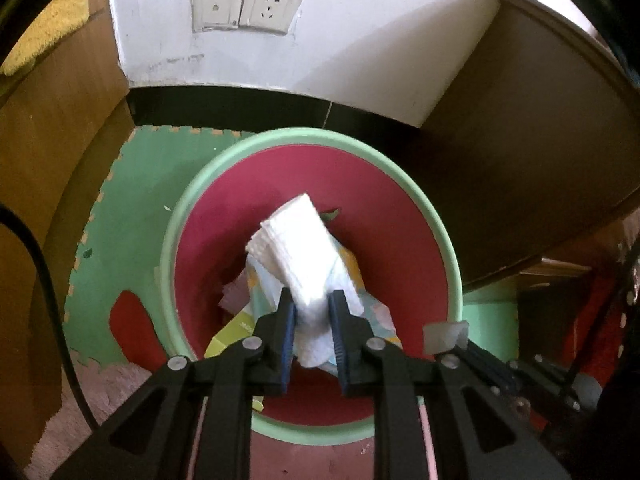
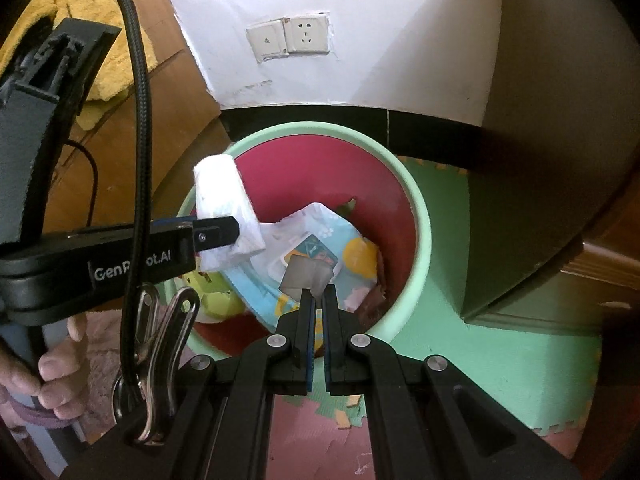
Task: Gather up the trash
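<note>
Left hand-held gripper [image 1: 313, 307] around tissue wad [image 1: 294, 248]

A home room: foam puzzle mat [image 1: 132, 200], wall sockets [image 1: 248, 10], wooden furniture [image 1: 52, 128].

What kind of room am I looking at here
Probably a home room, maybe a child's: foam puzzle floor mats, a wall socket, wooden furniture, and a bin already holding trash.

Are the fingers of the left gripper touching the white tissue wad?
Touching. In the left wrist view both fingers press the sides of the white tissue wad, held by the left gripper above the bin.
</note>
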Motion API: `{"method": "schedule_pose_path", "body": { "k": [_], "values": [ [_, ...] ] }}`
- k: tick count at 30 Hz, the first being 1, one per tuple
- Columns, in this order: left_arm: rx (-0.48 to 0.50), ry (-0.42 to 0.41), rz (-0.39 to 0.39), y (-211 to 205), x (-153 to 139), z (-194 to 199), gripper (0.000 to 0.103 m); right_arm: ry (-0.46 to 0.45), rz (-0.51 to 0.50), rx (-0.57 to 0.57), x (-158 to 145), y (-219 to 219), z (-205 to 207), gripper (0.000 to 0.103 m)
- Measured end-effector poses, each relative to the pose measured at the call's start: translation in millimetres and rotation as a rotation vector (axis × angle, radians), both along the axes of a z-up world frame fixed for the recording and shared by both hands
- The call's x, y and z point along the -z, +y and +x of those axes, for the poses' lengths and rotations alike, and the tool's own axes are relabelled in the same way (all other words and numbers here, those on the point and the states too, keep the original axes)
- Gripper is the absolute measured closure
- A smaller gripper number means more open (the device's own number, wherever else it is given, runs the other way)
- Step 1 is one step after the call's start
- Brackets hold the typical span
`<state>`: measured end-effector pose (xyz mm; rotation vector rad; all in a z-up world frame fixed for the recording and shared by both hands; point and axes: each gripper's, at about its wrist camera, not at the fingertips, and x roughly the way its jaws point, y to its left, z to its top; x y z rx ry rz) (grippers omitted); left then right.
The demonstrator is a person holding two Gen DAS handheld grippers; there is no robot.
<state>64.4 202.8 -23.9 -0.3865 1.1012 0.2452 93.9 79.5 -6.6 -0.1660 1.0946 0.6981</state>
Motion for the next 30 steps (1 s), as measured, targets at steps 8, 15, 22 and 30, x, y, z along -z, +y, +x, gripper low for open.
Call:
{"method": "schedule_pose_path", "body": {
  "k": [8, 15, 22, 30],
  "values": [
    [0.008, 0.007, 0.005, 0.4, 1.4, 0.1, 0.081, -0.001, -0.007, 0.019, 4.6, 0.3, 5.5, 0.099],
    [-0.012, -0.005, 0.027, 3.2, -6.7, -1.3, 0.074, -0.010, -0.015, 0.042, 5.0, 4.4, 18.6, 0.098],
    [-0.031, 0.001, 0.044, 6.7, -9.3, -2.7, 0.066, 0.001, 0.002, 0.064, 3.2, 5.7, 23.2, 0.081],
    [-0.064, 0.008, 0.036, 14.3, -11.1, -5.2, 0.062, -0.026, 0.006, 0.060, -6.0, 3.2, 17.2, 0.071]
  ]
}}
